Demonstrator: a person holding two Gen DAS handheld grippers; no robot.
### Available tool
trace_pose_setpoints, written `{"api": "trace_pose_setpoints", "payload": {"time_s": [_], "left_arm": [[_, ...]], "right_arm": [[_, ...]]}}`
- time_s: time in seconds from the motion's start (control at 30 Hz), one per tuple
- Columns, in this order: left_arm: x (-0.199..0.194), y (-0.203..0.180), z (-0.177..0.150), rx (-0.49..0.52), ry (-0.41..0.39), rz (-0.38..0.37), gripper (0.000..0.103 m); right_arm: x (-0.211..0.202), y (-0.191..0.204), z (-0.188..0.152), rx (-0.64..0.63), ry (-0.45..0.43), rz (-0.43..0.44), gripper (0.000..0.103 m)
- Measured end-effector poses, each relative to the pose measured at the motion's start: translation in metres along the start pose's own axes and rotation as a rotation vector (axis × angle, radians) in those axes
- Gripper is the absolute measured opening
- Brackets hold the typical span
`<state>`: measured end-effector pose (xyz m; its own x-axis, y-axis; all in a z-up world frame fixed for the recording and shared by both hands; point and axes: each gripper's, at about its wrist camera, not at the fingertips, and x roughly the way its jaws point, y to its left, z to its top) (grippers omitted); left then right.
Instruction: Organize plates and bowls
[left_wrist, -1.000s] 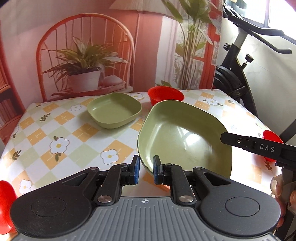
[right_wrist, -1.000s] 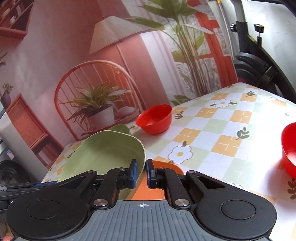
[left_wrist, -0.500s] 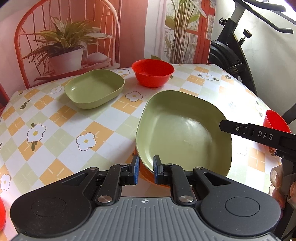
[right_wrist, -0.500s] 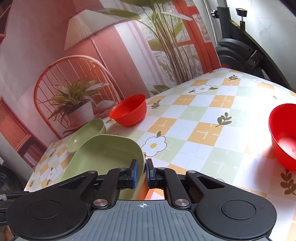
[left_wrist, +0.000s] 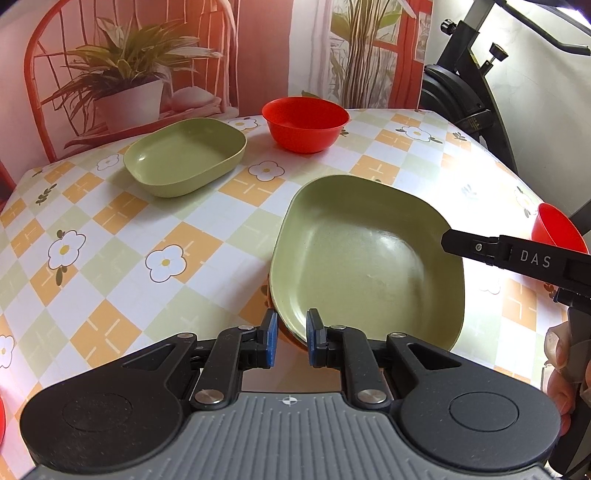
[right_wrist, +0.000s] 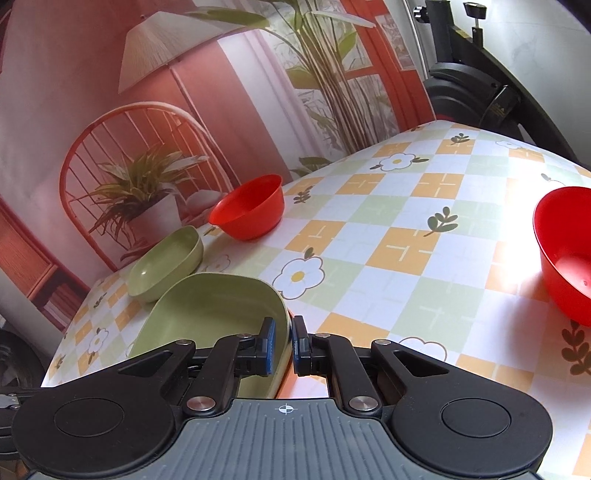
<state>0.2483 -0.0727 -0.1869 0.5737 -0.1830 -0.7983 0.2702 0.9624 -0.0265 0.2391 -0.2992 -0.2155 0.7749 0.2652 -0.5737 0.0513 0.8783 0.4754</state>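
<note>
plate pale green (glossy, squarish)

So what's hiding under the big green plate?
Something orange peeks out under the big green plate, at its near edge. It looks like another dish, but the plate covers nearly all of it, so its shape stays hidden. The right gripper clamps the plate's rim.

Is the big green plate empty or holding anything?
Empty. The left wrist view shows the big green plate with a bare, glossy inside; only the right tongs pinch its rim.
</note>
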Motion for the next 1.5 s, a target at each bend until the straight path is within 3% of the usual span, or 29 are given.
{"api": "trace_pose_setpoints", "payload": {"time_s": [0.33, 0.47, 0.77, 1.07, 1.5], "left_arm": [[-0.005, -0.001, -0.002, 0.011, -0.015, 0.016, 0.021], [-0.01, 0.003, -0.001, -0.011, -0.043, 0.023, 0.021], [-0.007, 0.014, 0.005, -0.057, -0.084, 0.061, 0.023], [-0.001, 0.017, 0.001, -0.067, -0.061, 0.073, 0.024], [-0.029, 0.049, 0.024, -0.129, -0.171, 0.048, 0.024]], "right_arm": [[-0.001, 0.001, 0.0, -0.006, -0.004, -0.01, 0.012], [0.001, 0.002, -0.002, -0.014, 0.01, -0.026, 0.019], [0.007, 0.009, -0.01, -0.048, 0.049, -0.031, 0.02], [0.01, 0.006, -0.012, -0.042, 0.065, -0.043, 0.019], [-0.01, 0.026, 0.013, -0.123, -0.025, -0.022, 0.019]]}}
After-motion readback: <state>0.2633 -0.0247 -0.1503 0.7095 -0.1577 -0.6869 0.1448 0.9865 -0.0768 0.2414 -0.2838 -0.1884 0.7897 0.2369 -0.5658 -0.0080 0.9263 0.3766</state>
